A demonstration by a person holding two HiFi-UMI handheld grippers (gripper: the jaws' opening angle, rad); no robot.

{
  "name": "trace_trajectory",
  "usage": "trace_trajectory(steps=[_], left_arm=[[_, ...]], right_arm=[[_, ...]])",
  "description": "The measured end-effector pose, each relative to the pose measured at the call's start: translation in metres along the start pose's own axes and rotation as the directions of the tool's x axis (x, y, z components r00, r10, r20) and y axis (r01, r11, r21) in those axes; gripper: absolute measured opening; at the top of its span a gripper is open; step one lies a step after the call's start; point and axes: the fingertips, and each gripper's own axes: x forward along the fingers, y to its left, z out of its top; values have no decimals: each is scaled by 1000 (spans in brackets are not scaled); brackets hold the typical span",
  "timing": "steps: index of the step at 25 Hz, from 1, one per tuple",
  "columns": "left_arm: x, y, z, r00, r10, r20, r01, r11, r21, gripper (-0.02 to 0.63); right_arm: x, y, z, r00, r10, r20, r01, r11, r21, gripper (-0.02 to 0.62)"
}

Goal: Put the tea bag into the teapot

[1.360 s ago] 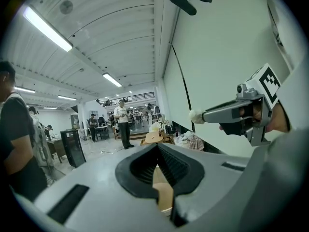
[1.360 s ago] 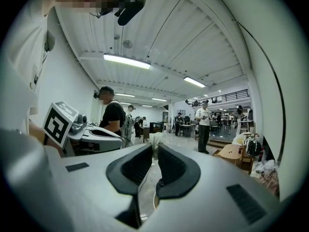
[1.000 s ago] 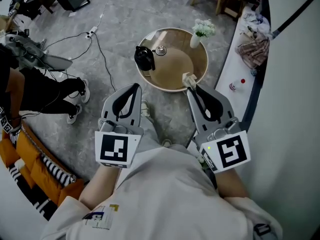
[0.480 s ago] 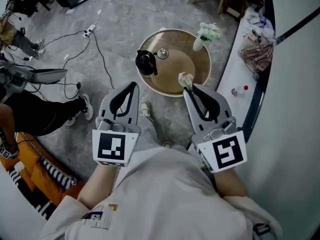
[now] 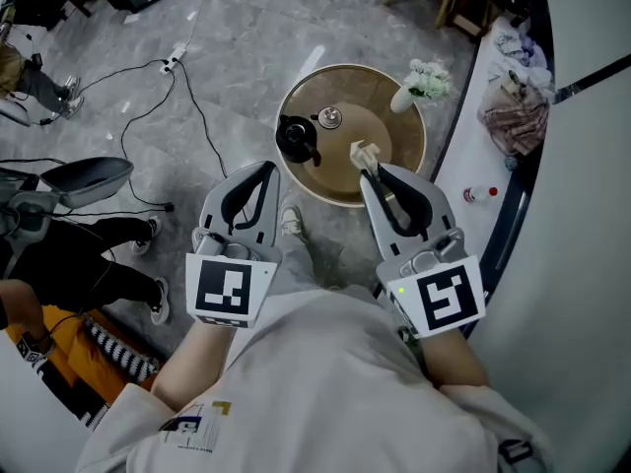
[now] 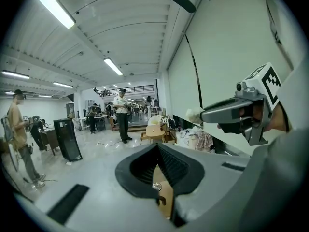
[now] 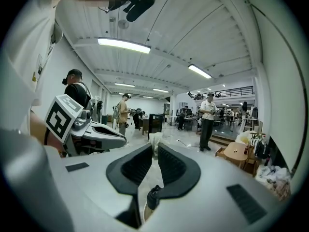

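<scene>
Clamping the tea bag (image 5: 364, 154), the right gripper (image 5: 372, 171) holds it pointing forward, lengthwise along its jaws.

Bare table (image 5: 386, 131) is seen at upper centre, between the teapot (image 5: 296, 140) on its left part and the vase (image 5: 406, 95) at its upper right rim. A lid (image 5: 330, 118) lies just upper right of the teapot. The right tool (image 5: 368, 170), closed on the tea bag (image 5: 363, 153), is held over the table's near right part. The left tool (image 5: 260, 171) is held just outside the lower left rim.
</scene>
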Motion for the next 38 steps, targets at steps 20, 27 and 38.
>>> trace_trajectory(steps=[20, 27, 38], left_arm=[[132, 185, 6, 994, -99, -33, 98, 995, -35, 8], [140, 184, -5, 993, -106, -60, 104, 994, -35, 8], [146, 197, -20, 993, -64, -99, 61, 997, -37, 8]], right_arm=[[222, -36, 25, 995, -8, -95, 6, 1000, -19, 38], [228, -43, 27, 994, -10, -108, 7, 1000, -29, 38], [256, -46, 8, 979, 35, -203, -49, 997, -64, 38]])
